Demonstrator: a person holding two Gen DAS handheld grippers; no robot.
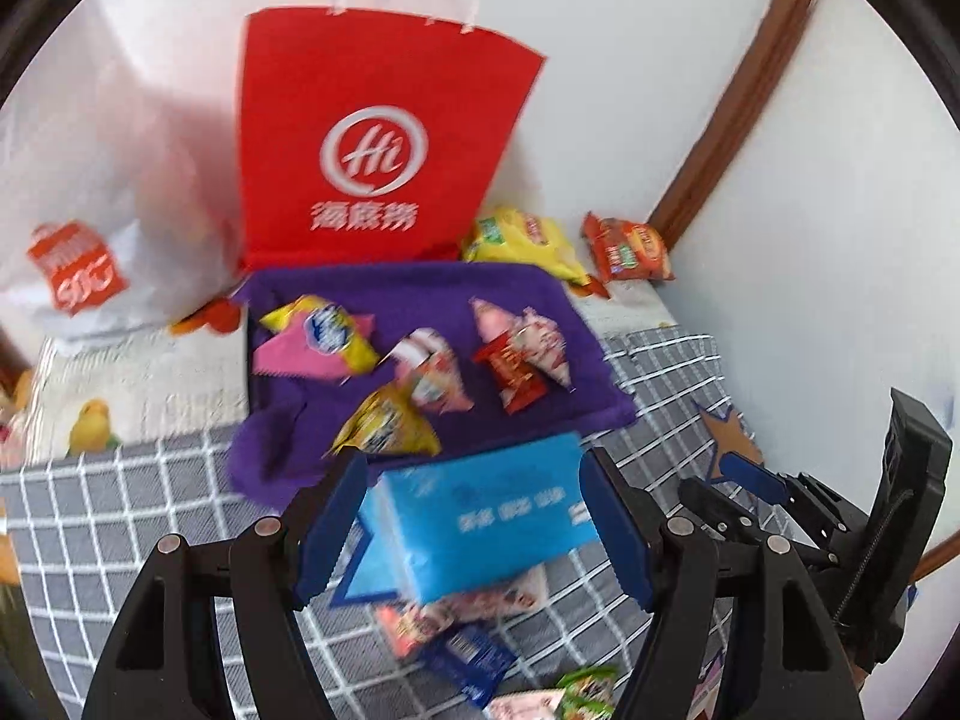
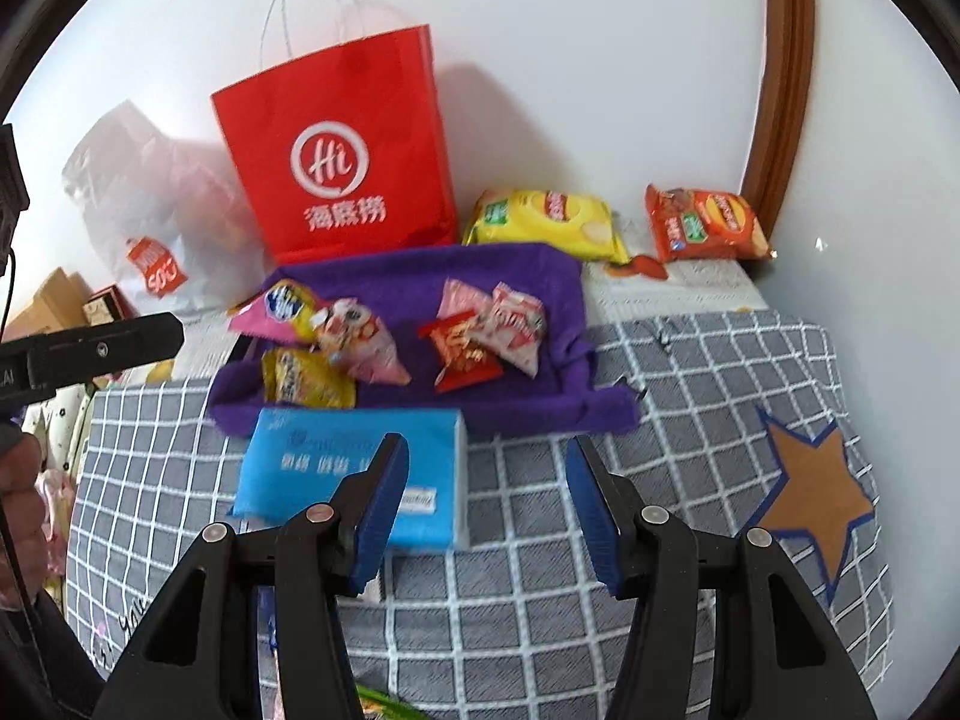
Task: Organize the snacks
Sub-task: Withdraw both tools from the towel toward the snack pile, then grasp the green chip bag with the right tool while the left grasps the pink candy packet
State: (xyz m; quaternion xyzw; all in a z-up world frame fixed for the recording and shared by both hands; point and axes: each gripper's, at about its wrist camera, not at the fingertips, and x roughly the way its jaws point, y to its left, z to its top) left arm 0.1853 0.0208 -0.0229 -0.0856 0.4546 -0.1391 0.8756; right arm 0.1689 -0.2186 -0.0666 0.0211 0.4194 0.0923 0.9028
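Straddling the blue tissue pack [image 1: 480,516], left hand-held gripper [image 1: 474,528] wide open, no contact yet; soft, light, squashy, so grip short sides; right hand-held gripper [image 2: 486,510] open, empty.

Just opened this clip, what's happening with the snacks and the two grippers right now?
A person is sorting snacks on a checked blanket. The left gripper has its jaws around a blue pack, though the blur hides whether they grip it. The right gripper is open and empty beside that pack. Several small snack packets sit on a purple cloth in front of a red paper bag; two chip bags lie by the wall.
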